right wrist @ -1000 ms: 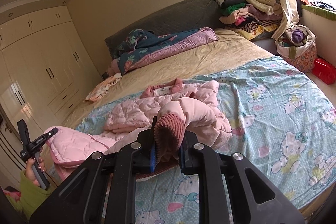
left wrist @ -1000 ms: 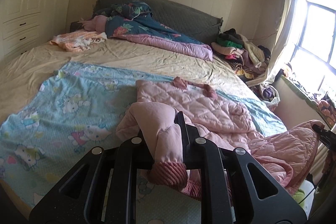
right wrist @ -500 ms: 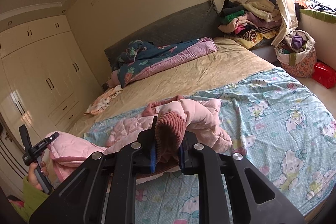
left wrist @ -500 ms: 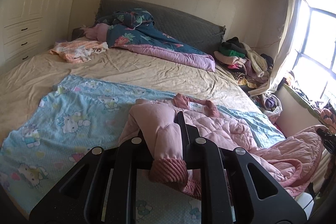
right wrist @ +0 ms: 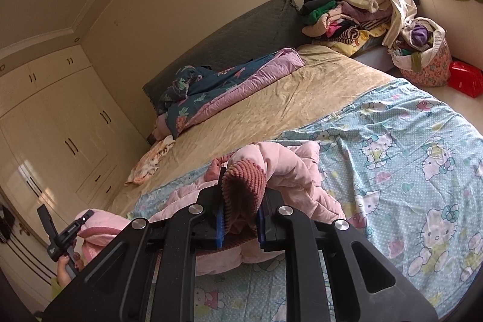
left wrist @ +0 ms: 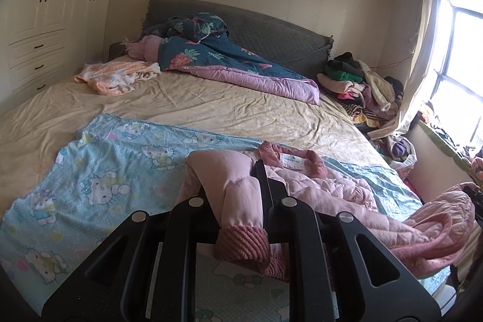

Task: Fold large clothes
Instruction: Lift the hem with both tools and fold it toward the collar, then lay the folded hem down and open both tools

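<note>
We hold one ribbed cuff of the pink quilted padded jacket (left wrist: 326,189) in each gripper, left gripper (left wrist: 241,219) and right gripper (right wrist: 241,219) fingers clamped narrow on it. The jacket lies at lower centre of frame on the blue cartoon-print sheet (left wrist: 99,171). We should carry both sleeves level and lay them flat across the body.

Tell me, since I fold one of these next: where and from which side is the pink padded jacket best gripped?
Grip the pink padded jacket by its ribbed sleeve cuffs, coming from the foot of the bed. Each cuff is a thick, firm band at a sleeve end, easier to pinch than puffy quilting. The left tongs are shut on one cuff, the right tongs on the other.
</note>
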